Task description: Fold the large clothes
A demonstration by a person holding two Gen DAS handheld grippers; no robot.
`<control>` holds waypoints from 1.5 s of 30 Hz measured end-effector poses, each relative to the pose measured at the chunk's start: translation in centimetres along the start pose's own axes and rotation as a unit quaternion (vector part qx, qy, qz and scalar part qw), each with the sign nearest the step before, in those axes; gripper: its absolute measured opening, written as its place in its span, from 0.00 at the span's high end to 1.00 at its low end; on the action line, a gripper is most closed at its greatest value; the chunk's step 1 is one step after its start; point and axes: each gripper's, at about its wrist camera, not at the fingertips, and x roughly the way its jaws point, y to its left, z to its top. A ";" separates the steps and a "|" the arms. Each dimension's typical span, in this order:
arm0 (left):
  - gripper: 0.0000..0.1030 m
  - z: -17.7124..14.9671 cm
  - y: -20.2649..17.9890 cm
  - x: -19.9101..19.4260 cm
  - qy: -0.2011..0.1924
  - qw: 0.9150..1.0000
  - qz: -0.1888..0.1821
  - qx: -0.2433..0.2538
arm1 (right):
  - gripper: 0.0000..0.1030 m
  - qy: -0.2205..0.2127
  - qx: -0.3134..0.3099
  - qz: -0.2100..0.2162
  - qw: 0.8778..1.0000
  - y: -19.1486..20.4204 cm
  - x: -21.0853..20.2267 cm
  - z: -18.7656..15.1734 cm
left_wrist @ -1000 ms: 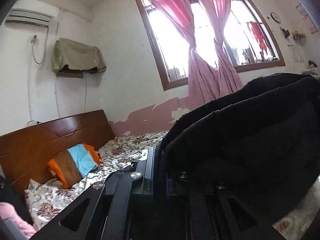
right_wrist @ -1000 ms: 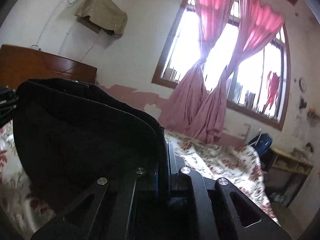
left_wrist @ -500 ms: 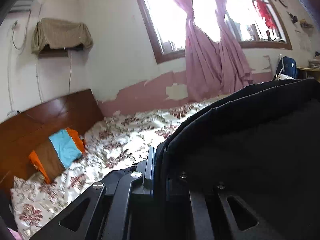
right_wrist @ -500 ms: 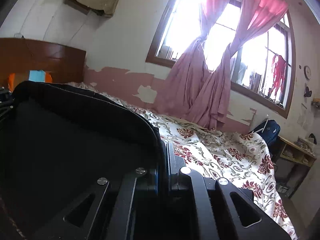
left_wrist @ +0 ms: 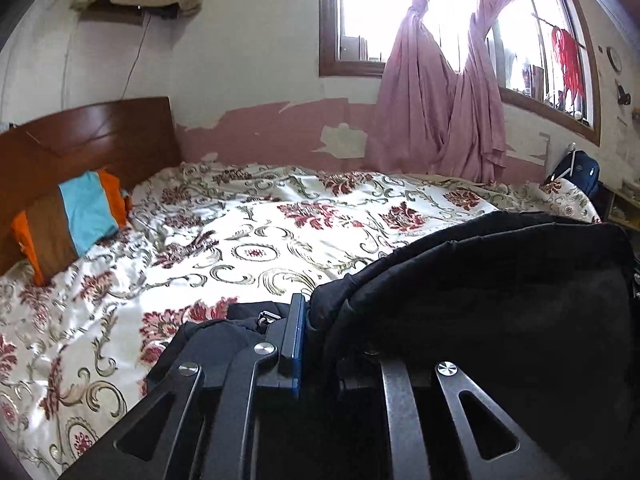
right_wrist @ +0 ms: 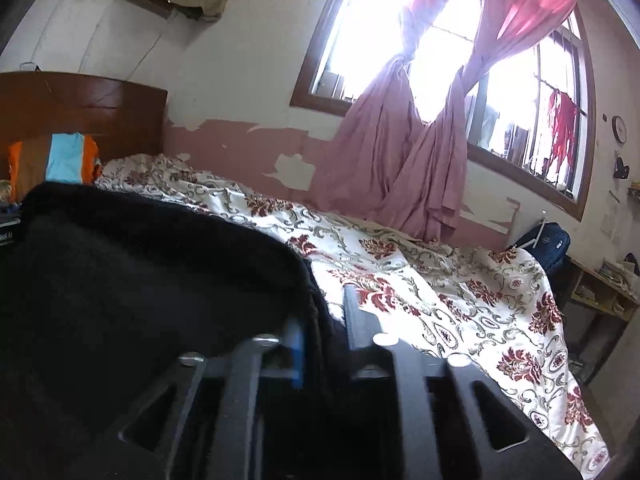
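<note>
A large black garment [left_wrist: 480,300] is stretched between both grippers, low over the bed's flowered cover [left_wrist: 280,240]. My left gripper [left_wrist: 316,320] still pinches its folded edge against the blue pad [left_wrist: 295,340], though its jaws are beginning to open. More dark cloth [left_wrist: 224,324] lies on the cover under that gripper. In the right wrist view the black garment [right_wrist: 140,280] fills the left half. My right gripper [right_wrist: 324,312] is opening: its fingers stand apart, and the cloth's edge hangs loose between them beside the blue pad [right_wrist: 297,344].
An orange, brown and blue pillow [left_wrist: 76,220] leans on the wooden headboard [left_wrist: 80,136] at the left. Pink curtains [left_wrist: 440,120] hang at the window behind the bed. A blue backpack [right_wrist: 548,244] and a low shelf [right_wrist: 600,288] stand past the bed's right end.
Both grippers have come down toward the bed with the black garment, so the cover fills more of each view. The right gripper's fingers have parted from the cloth.
</note>
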 end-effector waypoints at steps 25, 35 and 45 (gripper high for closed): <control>0.08 -7.3 -4.1 -2.7 -0.040 0.995 -0.053 0.072 | 0.16 0.037 -0.011 0.137 0.990 0.4 -1.6 -6.9; 0.08 -2.3 -3.2 5.4 0.014 0.999 -0.036 0.017 | 0.16 0.130 0.027 0.082 0.988 -2.8 8.8 -3.2; 0.05 -0.5 0.4 10.5 0.070 0.992 -0.057 -0.085 | 0.14 0.210 0.192 0.107 0.953 -8.7 16.1 -7.0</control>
